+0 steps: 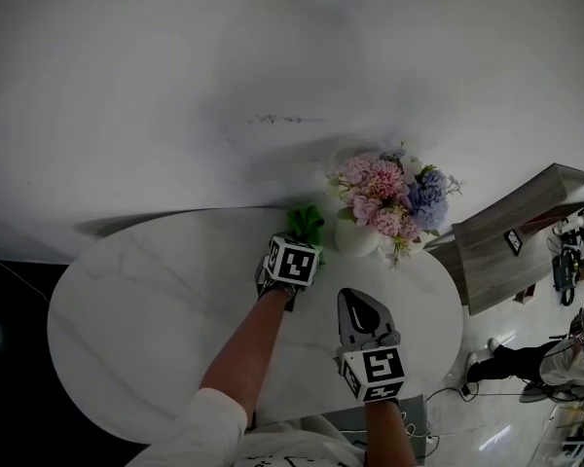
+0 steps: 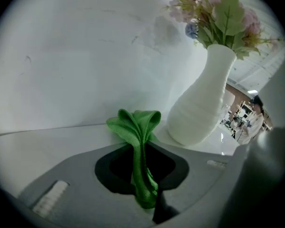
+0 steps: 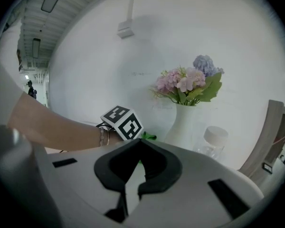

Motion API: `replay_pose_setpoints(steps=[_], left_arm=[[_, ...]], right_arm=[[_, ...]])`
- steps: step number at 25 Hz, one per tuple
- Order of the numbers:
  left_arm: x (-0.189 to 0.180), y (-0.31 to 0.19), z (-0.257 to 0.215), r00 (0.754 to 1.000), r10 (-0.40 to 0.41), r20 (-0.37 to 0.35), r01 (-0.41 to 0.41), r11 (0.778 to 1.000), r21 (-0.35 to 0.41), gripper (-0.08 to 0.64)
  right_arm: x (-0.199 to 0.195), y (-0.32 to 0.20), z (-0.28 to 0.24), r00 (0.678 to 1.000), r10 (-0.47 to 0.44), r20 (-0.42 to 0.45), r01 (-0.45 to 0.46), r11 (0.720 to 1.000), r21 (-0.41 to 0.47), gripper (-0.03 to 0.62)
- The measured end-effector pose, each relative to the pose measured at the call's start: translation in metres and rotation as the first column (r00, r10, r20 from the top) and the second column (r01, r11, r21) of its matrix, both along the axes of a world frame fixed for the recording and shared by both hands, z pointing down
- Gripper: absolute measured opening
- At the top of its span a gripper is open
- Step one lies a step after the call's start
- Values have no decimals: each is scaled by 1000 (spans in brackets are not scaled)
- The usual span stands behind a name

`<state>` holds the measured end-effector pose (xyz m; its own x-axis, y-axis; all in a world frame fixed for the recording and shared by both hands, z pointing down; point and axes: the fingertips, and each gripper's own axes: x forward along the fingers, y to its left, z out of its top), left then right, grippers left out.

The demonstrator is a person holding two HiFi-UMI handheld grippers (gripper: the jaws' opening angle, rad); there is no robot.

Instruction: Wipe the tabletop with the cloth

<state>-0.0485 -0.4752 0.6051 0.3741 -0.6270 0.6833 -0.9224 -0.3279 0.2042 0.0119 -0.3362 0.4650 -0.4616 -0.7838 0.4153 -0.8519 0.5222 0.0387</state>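
A green cloth (image 1: 308,224) lies bunched at the far edge of the white marble tabletop (image 1: 156,300), just left of the vase. My left gripper (image 1: 297,238) is shut on the cloth (image 2: 137,127); one fold runs back between its closed jaws (image 2: 143,148) and the rest fans out in front. My right gripper (image 1: 356,297) hovers nearer to me, right of the left arm, shut with nothing in it (image 3: 137,144). In the right gripper view, the left gripper's marker cube (image 3: 123,122) hides all but a sliver of the cloth (image 3: 148,137).
A white ribbed vase (image 1: 355,236) (image 2: 204,103) with pink and blue flowers (image 1: 394,197) stands close to the right of the cloth. A small clear jar (image 3: 211,141) sits beside the vase. A wooden shelf (image 1: 511,232) stands off the table's right side. A white wall lies behind.
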Motion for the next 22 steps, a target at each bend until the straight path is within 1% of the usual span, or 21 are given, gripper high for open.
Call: replay_pose_setpoints(steps=[4, 8, 10, 15, 22], left_arm=[[-4, 0, 1, 1000, -24, 2, 24, 999, -44, 58], [-5, 1, 2, 997, -14, 75, 19, 998, -67, 58], [-5, 2, 3, 995, -17, 99, 25, 996, -83, 60], [-18, 4, 4, 988, -55, 146, 73, 990, -120, 72], [-45, 10, 4, 970, -94, 223, 127, 982, -139, 81]], right_arm=[[4, 7, -3, 1000, -2, 8, 2, 1000, 4, -2], [11, 12, -6, 1000, -13, 14, 13, 1000, 10, -2], [14, 14, -7, 1000, -24, 16, 24, 1000, 10, -2], [20, 18, -9, 998, -55, 25, 55, 998, 8, -2], [8, 18, -12, 989, -138, 50, 137, 990, 17, -2]])
